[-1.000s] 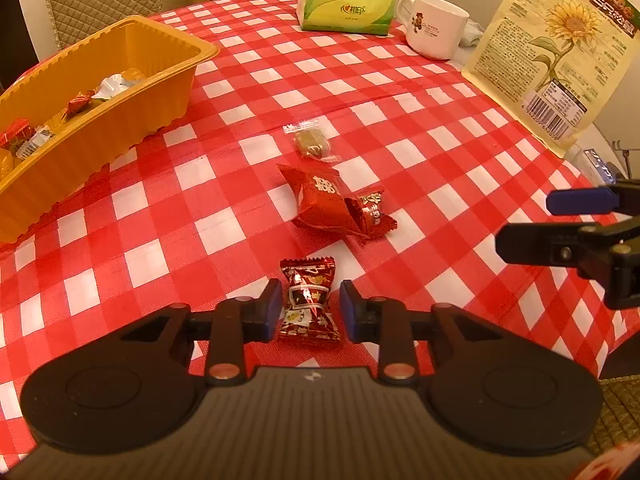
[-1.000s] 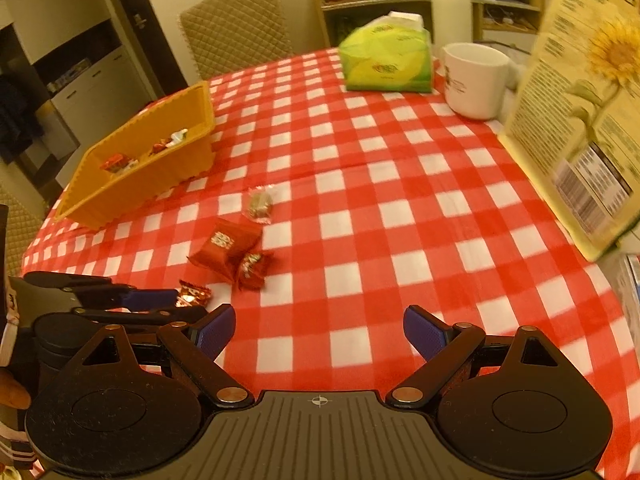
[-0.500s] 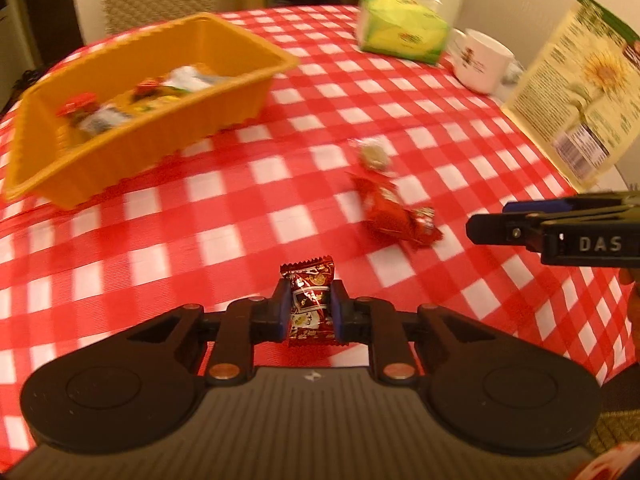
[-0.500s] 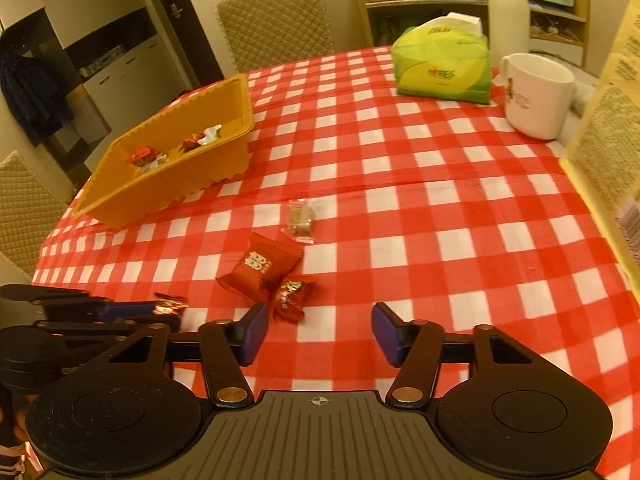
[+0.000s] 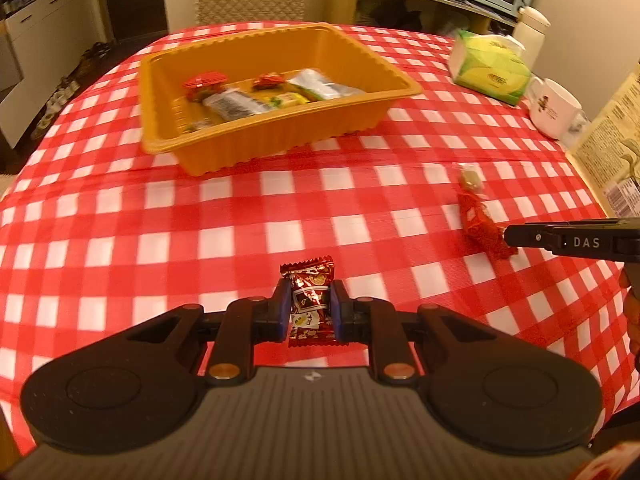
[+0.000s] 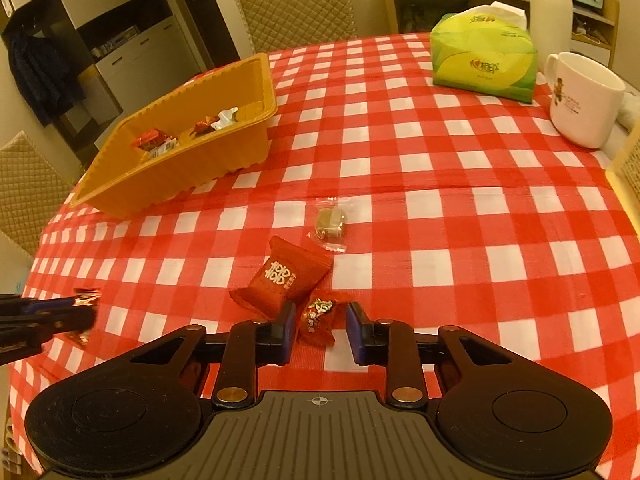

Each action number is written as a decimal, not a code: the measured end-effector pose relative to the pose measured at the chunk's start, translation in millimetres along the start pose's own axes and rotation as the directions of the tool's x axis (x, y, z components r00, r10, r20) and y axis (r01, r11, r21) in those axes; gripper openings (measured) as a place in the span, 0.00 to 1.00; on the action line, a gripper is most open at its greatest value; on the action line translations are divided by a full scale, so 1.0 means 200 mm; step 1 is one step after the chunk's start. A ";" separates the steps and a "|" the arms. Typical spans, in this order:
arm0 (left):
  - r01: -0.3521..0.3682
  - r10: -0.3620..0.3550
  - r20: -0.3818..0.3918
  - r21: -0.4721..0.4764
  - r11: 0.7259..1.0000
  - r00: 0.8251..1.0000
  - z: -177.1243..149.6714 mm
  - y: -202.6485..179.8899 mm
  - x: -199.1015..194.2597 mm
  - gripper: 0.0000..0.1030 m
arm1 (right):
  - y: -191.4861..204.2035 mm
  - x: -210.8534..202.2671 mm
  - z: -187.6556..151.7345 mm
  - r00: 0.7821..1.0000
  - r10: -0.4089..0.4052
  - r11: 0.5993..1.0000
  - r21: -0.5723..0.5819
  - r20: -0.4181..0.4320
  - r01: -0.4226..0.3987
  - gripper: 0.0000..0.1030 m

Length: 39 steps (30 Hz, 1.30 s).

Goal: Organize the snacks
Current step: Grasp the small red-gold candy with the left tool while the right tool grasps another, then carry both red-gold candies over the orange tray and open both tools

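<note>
My left gripper (image 5: 310,312) is shut on a dark red wrapped candy (image 5: 310,300) and holds it above the checked cloth, facing the orange tray (image 5: 280,136), which holds several snacks. My right gripper (image 6: 321,322) is open, its fingers on either side of a small red candy (image 6: 318,316) lying on the cloth. A bigger red packet (image 6: 282,278) touches that candy on its left, and a clear-wrapped brown sweet (image 6: 330,222) lies just beyond. The left gripper also shows at the left edge of the right wrist view (image 6: 60,312).
A green tissue pack (image 6: 484,62), a white mug (image 6: 582,98) and a white flask (image 6: 550,8) stand at the back right. A yellow sunflower-seed bag (image 5: 616,152) leans at the right edge. Quilted chairs (image 6: 296,0) surround the table.
My left gripper has shut on the dark red candy, lifted it and turned toward the tray. My right gripper has moved forward and narrowed around the small red candy.
</note>
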<state>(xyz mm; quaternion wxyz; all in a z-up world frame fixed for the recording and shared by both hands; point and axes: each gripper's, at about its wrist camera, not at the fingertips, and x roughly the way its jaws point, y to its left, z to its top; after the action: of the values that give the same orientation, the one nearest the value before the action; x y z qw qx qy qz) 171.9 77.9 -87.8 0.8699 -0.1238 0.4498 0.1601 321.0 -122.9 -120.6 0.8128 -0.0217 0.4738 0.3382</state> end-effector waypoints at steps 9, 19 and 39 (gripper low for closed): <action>-0.029 0.030 0.006 -0.039 0.999 1.000 -0.03 0.07 -0.06 0.17 | 0.02 0.07 0.01 1.000 -0.017 1.000 -0.025 -0.026 0.016 0.18; -0.069 0.073 0.047 -0.070 0.995 0.996 0.04 0.13 -0.13 0.17 | -0.07 -0.08 0.16 0.999 0.022 1.000 -0.003 0.035 -0.022 0.18; -0.088 0.097 0.170 -0.057 0.994 0.981 0.63 0.16 -0.10 0.17 | 0.26 0.01 0.75 0.958 0.244 0.956 -0.199 0.147 -0.213 0.18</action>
<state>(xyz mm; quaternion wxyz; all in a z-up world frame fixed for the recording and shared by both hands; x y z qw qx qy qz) 243.3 148.9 -2.7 0.8938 -0.1098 0.3740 0.2216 405.9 -28.2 -24.8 0.8001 -0.0113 0.3693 0.4726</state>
